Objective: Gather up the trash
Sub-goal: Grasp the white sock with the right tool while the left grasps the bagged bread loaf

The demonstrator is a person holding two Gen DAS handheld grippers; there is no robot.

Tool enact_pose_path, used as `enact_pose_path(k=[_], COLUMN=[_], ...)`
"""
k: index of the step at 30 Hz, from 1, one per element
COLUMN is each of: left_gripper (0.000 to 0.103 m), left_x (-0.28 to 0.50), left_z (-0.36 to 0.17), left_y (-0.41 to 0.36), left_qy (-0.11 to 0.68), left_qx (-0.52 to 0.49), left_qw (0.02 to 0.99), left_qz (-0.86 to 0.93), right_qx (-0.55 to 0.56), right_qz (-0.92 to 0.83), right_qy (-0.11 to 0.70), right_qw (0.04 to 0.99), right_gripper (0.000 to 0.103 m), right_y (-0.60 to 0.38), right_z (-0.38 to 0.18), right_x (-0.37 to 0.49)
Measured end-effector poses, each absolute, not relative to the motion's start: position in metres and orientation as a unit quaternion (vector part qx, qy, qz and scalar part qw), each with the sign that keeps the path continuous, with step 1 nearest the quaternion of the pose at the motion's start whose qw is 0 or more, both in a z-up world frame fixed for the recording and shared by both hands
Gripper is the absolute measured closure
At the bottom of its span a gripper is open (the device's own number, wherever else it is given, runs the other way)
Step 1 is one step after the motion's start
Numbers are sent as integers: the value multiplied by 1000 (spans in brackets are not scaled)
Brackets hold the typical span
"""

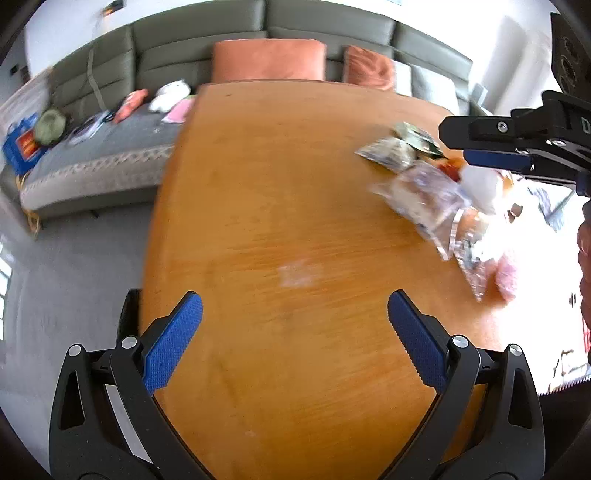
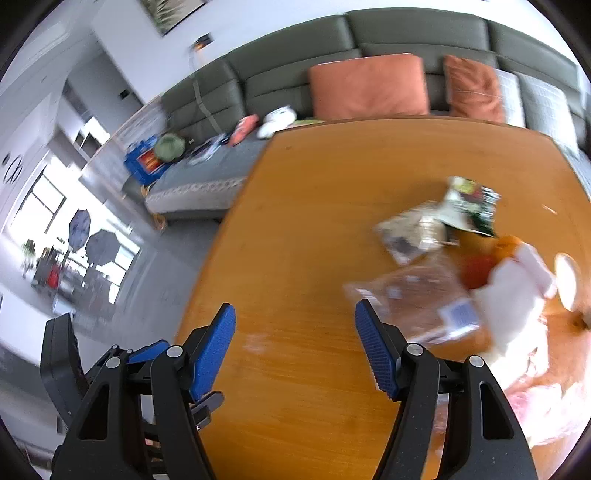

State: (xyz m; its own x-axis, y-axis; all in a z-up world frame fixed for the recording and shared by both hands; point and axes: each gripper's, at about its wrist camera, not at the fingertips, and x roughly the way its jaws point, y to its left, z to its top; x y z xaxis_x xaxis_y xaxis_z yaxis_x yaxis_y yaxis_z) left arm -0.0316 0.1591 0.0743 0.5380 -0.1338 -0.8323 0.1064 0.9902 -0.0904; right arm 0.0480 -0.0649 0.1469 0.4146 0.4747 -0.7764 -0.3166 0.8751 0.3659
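The left gripper is hanging over bare wood with its blue pads spread wide and nothing between them; the right gripper is likewise standing apart, its jaws gaping over the wooden table and gripping nothing. The trash is lying in a loose heap on the table's right side, ahead and to the right of both grippers; a clear plastic bag is sitting nearest the right gripper's right pad, apart from it; a crumpled grey wrapper is lying beyond it, touching a green-and-white packet; a white tissue is resting beside an orange and red scrap. Print is showing on the packet and on a small label on the bag, but motion blur is making all of it unreadable. A grey sofa with orange cushions is standing behind the table.
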Motion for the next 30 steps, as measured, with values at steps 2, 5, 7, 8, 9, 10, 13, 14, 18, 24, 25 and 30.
enact_pose_path(k=[2,5,7,8,9,10,13,14,18,24,25,30], left_gripper=[6,6,6,6,6,6,6,6,6,6,6,6], left_x=[-28,-20,-14,-11,-7,-4,5,7,18,29,31,42], left_z=[77,80,82,83,85,86,88,88,88,85,84,79], left_y=[145,125,111,105,98,91,74,68,51,41,41,36], left_qy=[475,473,471,470,468,466,465,466,469,478,480,491], left_qx=[-5,5,15,19,24,29,44,49,68,78,77,75], left_qw=[876,875,875,875,875,874,871,870,864,856,855,847], left_qz=[-81,-102,-112,-117,-125,-133,-152,-156,-172,-182,-183,-189], right_qx=[90,104,113,117,120,125,139,145,148,143,142,137], right_qz=[224,205,191,184,179,171,140,128,99,99,102,110], right_qy=[487,486,486,486,486,486,490,493,509,525,527,540], right_qw=[839,843,845,846,847,848,849,849,842,833,832,823], right_gripper=[35,35,35,35,35,35,35,35,35,36,39,49], right_y=[-81,-108,-127,-135,-142,-151,-174,-182,-202,-204,-203,-196], right_z=[145,141,140,138,137,135,128,123,104,85,85,74], right_x=[48,50,50,51,52,53,57,59,72,91,93,107])
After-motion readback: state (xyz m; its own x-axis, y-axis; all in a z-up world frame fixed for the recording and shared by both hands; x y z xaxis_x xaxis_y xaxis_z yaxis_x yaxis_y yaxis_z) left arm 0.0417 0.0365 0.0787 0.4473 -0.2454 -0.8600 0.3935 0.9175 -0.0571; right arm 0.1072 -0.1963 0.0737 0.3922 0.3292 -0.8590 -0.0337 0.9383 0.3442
